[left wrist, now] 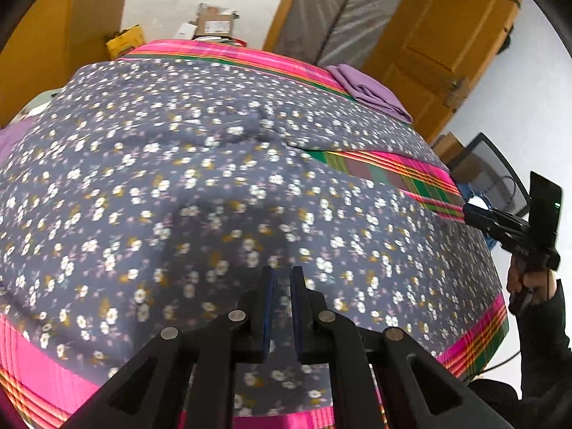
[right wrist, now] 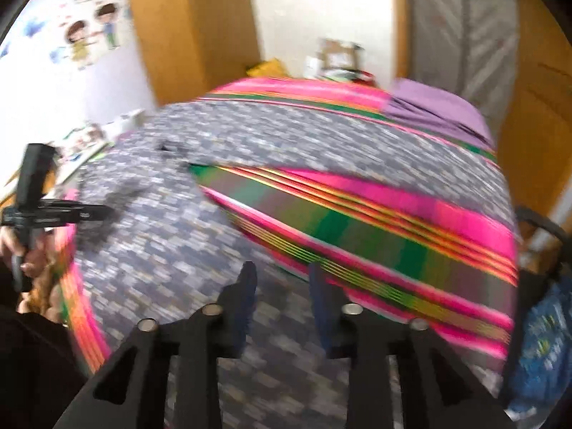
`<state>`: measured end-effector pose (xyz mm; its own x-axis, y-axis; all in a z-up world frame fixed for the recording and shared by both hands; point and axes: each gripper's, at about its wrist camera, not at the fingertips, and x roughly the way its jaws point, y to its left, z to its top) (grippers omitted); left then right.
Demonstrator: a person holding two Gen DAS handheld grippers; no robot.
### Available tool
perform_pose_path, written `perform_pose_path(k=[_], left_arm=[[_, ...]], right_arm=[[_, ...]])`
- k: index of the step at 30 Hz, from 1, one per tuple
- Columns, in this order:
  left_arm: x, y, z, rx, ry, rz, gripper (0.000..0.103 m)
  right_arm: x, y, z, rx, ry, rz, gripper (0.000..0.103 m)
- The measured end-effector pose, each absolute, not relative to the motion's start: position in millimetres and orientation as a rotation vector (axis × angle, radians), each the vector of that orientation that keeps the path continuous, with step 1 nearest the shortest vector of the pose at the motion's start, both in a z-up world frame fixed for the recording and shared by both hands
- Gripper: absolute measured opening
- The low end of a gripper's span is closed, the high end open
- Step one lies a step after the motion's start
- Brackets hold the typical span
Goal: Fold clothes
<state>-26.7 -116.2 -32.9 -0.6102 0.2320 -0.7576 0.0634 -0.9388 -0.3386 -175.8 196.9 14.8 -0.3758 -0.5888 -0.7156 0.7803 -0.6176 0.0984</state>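
A grey garment with small white flowers (left wrist: 178, 178) lies spread wide over a bed's pink and green striped cover (left wrist: 411, 175). My left gripper (left wrist: 282, 279) hangs over the garment's near part. Its jaws stand almost together, with only a narrow slit, and no cloth shows pinched in it. The right wrist view is blurred. There my right gripper (right wrist: 282, 282) is open above the garment (right wrist: 161, 250), close to a bare band of the cover (right wrist: 357, 221), with nothing between its fingers. Each gripper shows in the other view: the right (left wrist: 468, 211) at the bed's right edge, the left (right wrist: 103, 211) at its left.
A folded purple cloth (left wrist: 368, 89) (right wrist: 436, 107) lies at the bed's far right corner. Cardboard boxes (left wrist: 214, 23) and a yellow box (left wrist: 125, 41) stand beyond the far end. Wooden doors (left wrist: 447, 35) and a wardrobe flank the bed. A blue bag (right wrist: 540, 350) sits at the right.
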Motion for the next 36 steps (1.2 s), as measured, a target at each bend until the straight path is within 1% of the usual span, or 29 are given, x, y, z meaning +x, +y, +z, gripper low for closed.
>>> perform_pose_path(k=[3, 5, 6, 10, 15, 16, 18, 21, 23, 25, 26, 31, 36], left_arm=[[-25.9, -115.5, -31.0, -1.318, -0.508, 2.684, 0.008], [-24.5, -113.5, -29.5, -1.305, -0.497, 2.681, 0.008], [-23.1, -112.9, -28.7, -1.3, -0.49, 2.682, 0.008], [-18.9, -119.8, -28.9, -1.298, -0.495, 2.699, 0.008], [-12.3, -140.1, -34.4, -1.309, -0.545, 2.736, 0.008], [-11.0, -144.6, -36.1, -1.314, -0.557, 2.743, 0.008], [-7.9, -153.7, -39.7, -1.327, -0.579, 2.755, 0.008], [-0.1, -170.5, -39.4, -1.316, -0.614, 2.779, 0.008], [7.8, -185.9, -36.4, -1.308, -0.618, 2.837, 0.008], [17.2, -211.4, -36.2, -1.311, -0.673, 2.903, 0.008], [20.7, -223.2, -37.2, -1.32, -0.698, 2.934, 0.008], [43.3, -278.7, -42.5, -1.345, -0.853, 3.038, 0.008], [54.1, -294.4, -35.3, -1.342, -0.836, 3.118, 0.008]], right_arm=[[-168.6, 149.5, 14.4, 0.896, 0.367, -1.976, 0.033], [-168.1, 123.1, 11.0, 0.896, 0.387, -1.917, 0.021], [-169.3, 114.5, 9.9, 0.896, 0.386, -1.895, 0.01], [-180.7, 87.8, -1.9, 0.946, 0.41, -1.856, 0.009], [-198.5, 83.0, -16.3, 1.027, 0.393, -1.885, 0.009], [-200.2, 82.9, -18.1, 1.037, 0.387, -1.89, 0.007], [-202.8, 84.9, -18.6, 1.045, 0.368, -1.897, 0.007], [-199.6, 86.3, -13.4, 1.046, 0.356, -1.927, 0.011], [-190.6, 90.4, -2.9, 1.018, 0.323, -1.931, 0.012], [-181.5, 94.4, 4.7, 0.989, 0.295, -1.934, 0.023], [-176.6, 96.4, 8.2, 0.975, 0.281, -1.932, 0.025], [-155.6, 93.0, 8.4, 0.967, 0.233, -1.885, 0.026], [-144.3, 80.2, 1.9, 0.978, 0.237, -1.857, 0.026]])
